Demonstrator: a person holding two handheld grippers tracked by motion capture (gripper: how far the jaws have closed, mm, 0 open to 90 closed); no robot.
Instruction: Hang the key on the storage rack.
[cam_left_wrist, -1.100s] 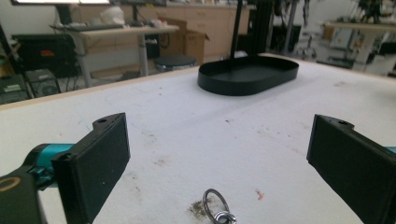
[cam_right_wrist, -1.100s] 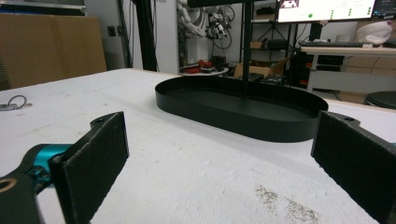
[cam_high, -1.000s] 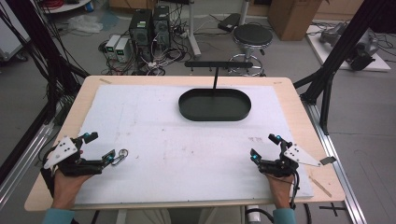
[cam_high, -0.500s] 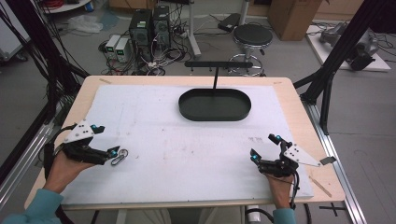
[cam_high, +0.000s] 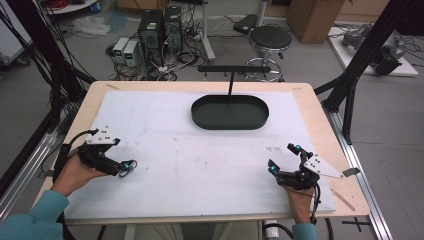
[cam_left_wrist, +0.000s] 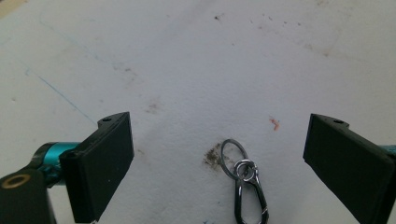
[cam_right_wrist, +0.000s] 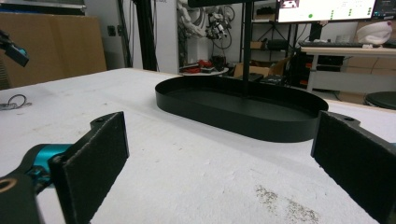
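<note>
Your left gripper (cam_high: 126, 166) had swung in from the table's left edge and tilted down, jaws spread, straddling the carabiner keyring (cam_left_wrist: 245, 186) on the white mat (cam_high: 200, 155); a pickup looked imminent. The black oval tray (cam_high: 230, 111) sat well clear. Your right gripper (cam_high: 283, 161) rested released, near the front edge.

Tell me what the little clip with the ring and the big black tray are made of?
The clip with its ring looks like shiny metal: silvery, with bright glints. The tray seems to be thin metal painted matte black, judging by its thin, even wall and dull surface, though it could be plastic.
</note>
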